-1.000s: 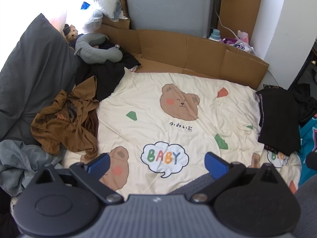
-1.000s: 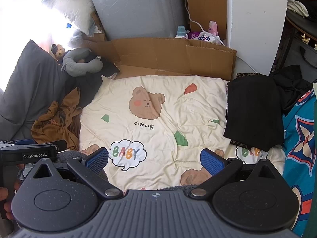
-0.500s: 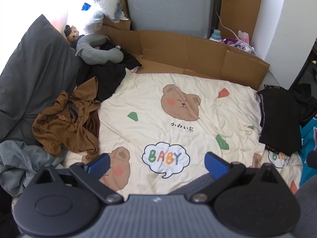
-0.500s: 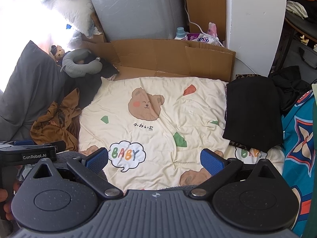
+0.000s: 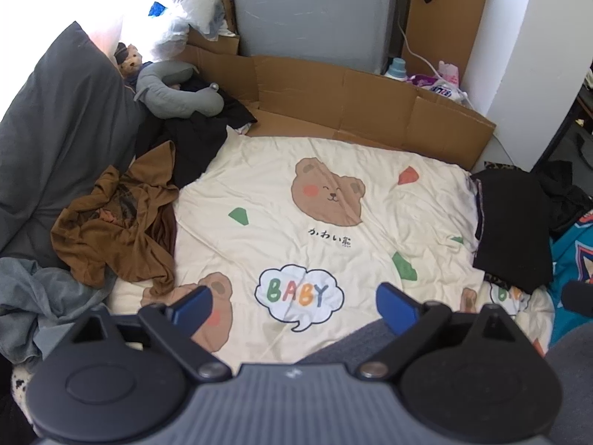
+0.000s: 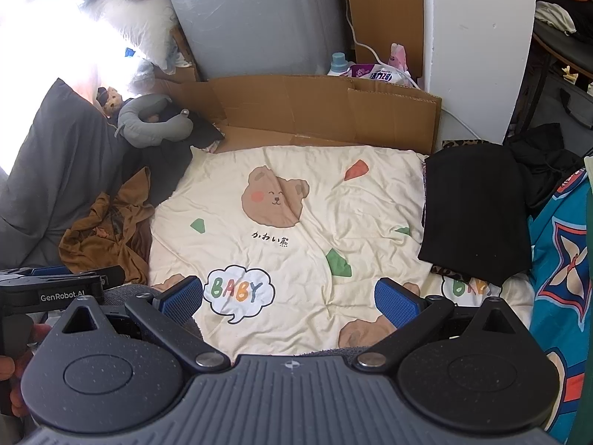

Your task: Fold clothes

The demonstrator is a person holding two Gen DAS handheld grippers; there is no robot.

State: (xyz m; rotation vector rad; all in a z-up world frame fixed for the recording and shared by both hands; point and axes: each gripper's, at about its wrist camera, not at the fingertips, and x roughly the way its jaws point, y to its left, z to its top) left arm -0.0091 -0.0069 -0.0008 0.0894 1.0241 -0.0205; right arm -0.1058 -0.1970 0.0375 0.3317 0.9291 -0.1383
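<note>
Left tool (image 5: 292, 306) hangs over the near edge of the blanket (image 5: 296, 222), its blue pads (image 5: 192, 306) spread wide but just easing inward, with nothing between them but the blanket's "BABY" print below. The right tool (image 6: 289, 298) is spread as well and holds nothing.

To the left of both tools lies the brown garment (image 5: 115, 233), crumpled in a heap at the blanket's left edge; what kind of garment it is cannot be made out. Ahead of it a black cloth (image 5: 200, 133) is partly buried under a grey neck pillow (image 5: 174, 92). To the right sits a folded black garment (image 5: 511, 230) on the blanket's right edge, with something leopard-patterned peeking from under it, mostly hidden. A grey cushion (image 5: 63, 141) fills the far left, and beyond it the window light washes everything out to white.

Only the left view shows the grey-blue cloth (image 5: 40, 296) bunched beside the left tool's left arm, its lower part cut off by the tool body. Only the right view shows the left tool from the side (image 6: 55, 289) at the left edge, with fingers (image 6: 22, 371) of the hand on its handle, largely hidden behind the right tool. The right view also shows much more of the teal patterned fabric (image 6: 563, 259) to the right, which the left view clips to a sliver. Cardboard (image 5: 352, 96) stands along the blanket's far edge.
</note>
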